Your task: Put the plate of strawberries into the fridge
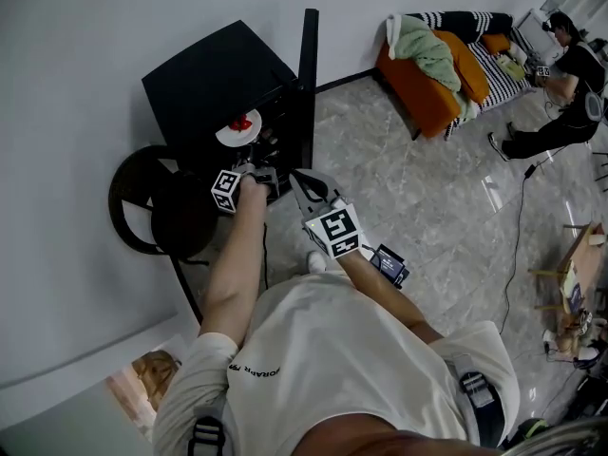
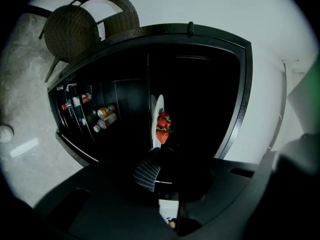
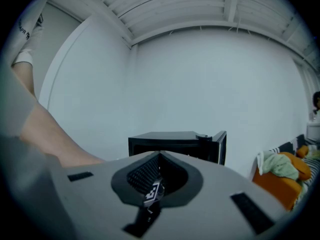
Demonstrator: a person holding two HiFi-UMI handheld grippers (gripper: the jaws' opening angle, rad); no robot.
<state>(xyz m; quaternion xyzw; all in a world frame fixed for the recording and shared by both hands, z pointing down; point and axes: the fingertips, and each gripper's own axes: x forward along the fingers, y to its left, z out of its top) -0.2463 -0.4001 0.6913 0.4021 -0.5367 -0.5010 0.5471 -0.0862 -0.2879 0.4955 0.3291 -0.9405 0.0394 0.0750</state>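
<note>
A white plate (image 1: 231, 134) with red strawberries (image 1: 241, 123) is held at the open front of the black fridge (image 1: 214, 74). My left gripper (image 1: 258, 162) is shut on the plate's near rim. In the left gripper view the plate (image 2: 156, 115) shows edge-on with the strawberries (image 2: 163, 129) against the dark fridge interior (image 2: 200, 94), and my left gripper (image 2: 159, 153) clamps its rim. My right gripper (image 1: 302, 184) hangs beside the left one, shut and holding nothing. In the right gripper view my right gripper (image 3: 160, 156) points at the fridge (image 3: 175, 143) from farther back.
The fridge door (image 1: 309, 60) stands open; its shelves (image 2: 92, 115) hold cans and bottles. A dark wicker chair (image 1: 152, 207) stands left of the fridge. An orange sofa (image 1: 432, 84) and a person (image 1: 560, 84) are far right. A small dark object (image 1: 389, 264) lies on the floor.
</note>
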